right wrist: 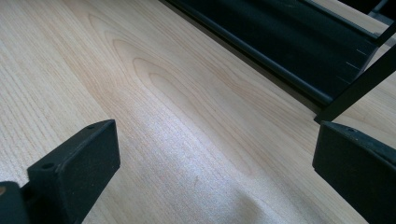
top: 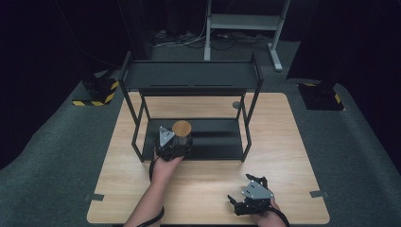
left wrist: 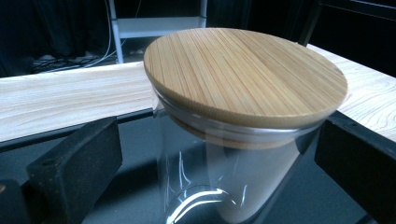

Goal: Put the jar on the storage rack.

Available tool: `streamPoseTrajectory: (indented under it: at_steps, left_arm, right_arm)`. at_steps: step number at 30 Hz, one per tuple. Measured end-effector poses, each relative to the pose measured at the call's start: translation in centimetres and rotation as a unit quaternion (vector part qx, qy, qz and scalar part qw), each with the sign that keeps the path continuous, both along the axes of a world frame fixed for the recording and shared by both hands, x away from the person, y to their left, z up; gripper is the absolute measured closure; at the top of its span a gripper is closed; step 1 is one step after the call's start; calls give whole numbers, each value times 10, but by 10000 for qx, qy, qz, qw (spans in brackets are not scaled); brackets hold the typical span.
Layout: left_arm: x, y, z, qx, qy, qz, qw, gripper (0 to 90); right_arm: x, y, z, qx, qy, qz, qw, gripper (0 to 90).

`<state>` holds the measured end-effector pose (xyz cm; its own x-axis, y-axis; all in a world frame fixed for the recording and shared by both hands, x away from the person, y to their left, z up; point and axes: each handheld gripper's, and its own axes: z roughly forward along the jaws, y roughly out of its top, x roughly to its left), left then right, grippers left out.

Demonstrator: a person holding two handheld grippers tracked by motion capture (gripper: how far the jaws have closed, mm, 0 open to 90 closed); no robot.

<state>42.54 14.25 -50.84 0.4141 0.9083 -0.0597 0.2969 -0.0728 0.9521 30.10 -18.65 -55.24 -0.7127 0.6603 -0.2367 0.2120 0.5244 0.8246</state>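
Glass jar (top: 182, 139) with its round bamboo lid (left wrist: 245, 74) stands on the lower shelf (top: 217, 137) of the black two-tier rack (top: 191, 75), toward the shelf's left front corner, at about ten o'clock from the middle of the wooden surface (top: 283, 142). Left claw (top: 171, 147) sits around the jar from the six o'clock side; in the left gripper view the clear wall rises between the two black jaws, which stand spread on either side of it with gaps showing, so the jar looks bracketed rather than pinched, though the actual contact low down is out of frame and I cannot tell for sure. The lid sits flat and closed on the rim. Right claw (top: 248, 194) rests well apart at about five o'clock on the surface, near the front edge, with its jaws spread over bare wood and nothing between them; in the right gripper view the front rail of the rack runs across at one o'clock. My reading is that the work concerns the jar and the rack: the jar is on the lower shelf, upright and intact, so either a placing is nearly finished or a pick-up is about to begin. What remains, as I judge it, is the closing or the backing away of the left claw.
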Motion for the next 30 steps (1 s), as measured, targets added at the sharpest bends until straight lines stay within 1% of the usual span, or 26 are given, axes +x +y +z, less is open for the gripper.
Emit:
streamPoseTrajectory:
  at_steps: [7,30]
  left_arm:
    - [-1,3,0,-60,0,-5,10000,11]
    - [-8,5,1,-30,-19,-89,10000,10]
  right_arm:
    - [0,0,0,-12,2,1,10000,0]
    - [0,0,0,-17,-5,8,10000,0]
